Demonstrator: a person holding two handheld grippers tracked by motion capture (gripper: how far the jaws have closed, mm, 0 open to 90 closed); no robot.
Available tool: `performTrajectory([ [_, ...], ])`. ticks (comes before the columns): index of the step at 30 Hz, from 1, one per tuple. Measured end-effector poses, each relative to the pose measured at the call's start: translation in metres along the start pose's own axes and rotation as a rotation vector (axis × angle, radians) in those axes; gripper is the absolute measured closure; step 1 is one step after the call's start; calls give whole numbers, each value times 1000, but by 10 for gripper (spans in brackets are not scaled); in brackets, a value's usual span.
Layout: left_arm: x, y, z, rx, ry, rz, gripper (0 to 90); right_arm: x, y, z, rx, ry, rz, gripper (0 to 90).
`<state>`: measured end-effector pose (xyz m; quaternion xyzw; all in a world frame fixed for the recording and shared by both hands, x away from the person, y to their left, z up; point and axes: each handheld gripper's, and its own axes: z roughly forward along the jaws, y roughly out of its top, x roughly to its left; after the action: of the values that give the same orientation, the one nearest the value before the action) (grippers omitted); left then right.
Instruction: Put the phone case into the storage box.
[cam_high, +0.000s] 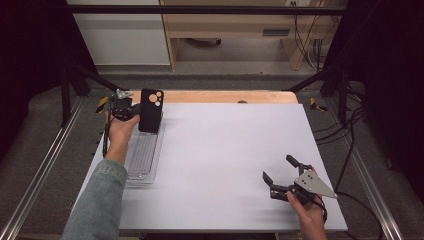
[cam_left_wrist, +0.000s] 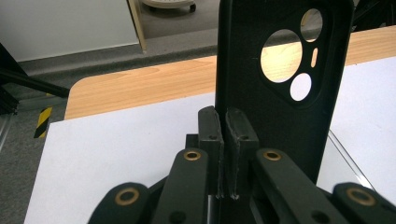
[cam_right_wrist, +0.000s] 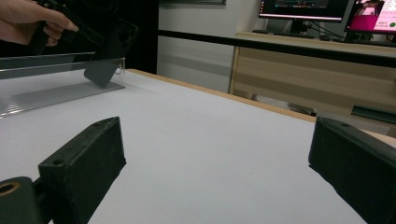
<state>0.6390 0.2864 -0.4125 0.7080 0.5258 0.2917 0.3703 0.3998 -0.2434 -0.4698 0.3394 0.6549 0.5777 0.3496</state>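
A black phone case (cam_high: 151, 110) with round camera cutouts stands upright over the far end of a clear ribbed tray (cam_high: 142, 157) at the table's left. My left gripper (cam_high: 133, 111) is shut on the case's left edge; in the left gripper view the two pads (cam_left_wrist: 211, 126) pinch that thin edge of the case (cam_left_wrist: 280, 70). My right gripper (cam_high: 278, 168) rests low over the white mat at the near right, open and holding nothing. In the right gripper view its jaws stand wide apart (cam_right_wrist: 215, 154), with the case (cam_right_wrist: 109, 51) and the tray (cam_right_wrist: 46, 93) far off at the upper left.
A white mat (cam_high: 225, 160) covers most of the wooden table (cam_high: 215, 96). Black frame bars and metal rails (cam_high: 40, 165) run along both sides. Cables (cam_high: 350, 145) hang at the right edge.
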Motion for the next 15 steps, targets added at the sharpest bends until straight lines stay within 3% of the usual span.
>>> performTrajectory([
  [10, -2, 0, -1, -8, -5, 15, 852, 1, 0, 1, 2, 4, 1, 39],
  [15, -3, 3, -8, -39, 3, 20, 764, 0, 0, 1, 1, 4, 1, 39],
])
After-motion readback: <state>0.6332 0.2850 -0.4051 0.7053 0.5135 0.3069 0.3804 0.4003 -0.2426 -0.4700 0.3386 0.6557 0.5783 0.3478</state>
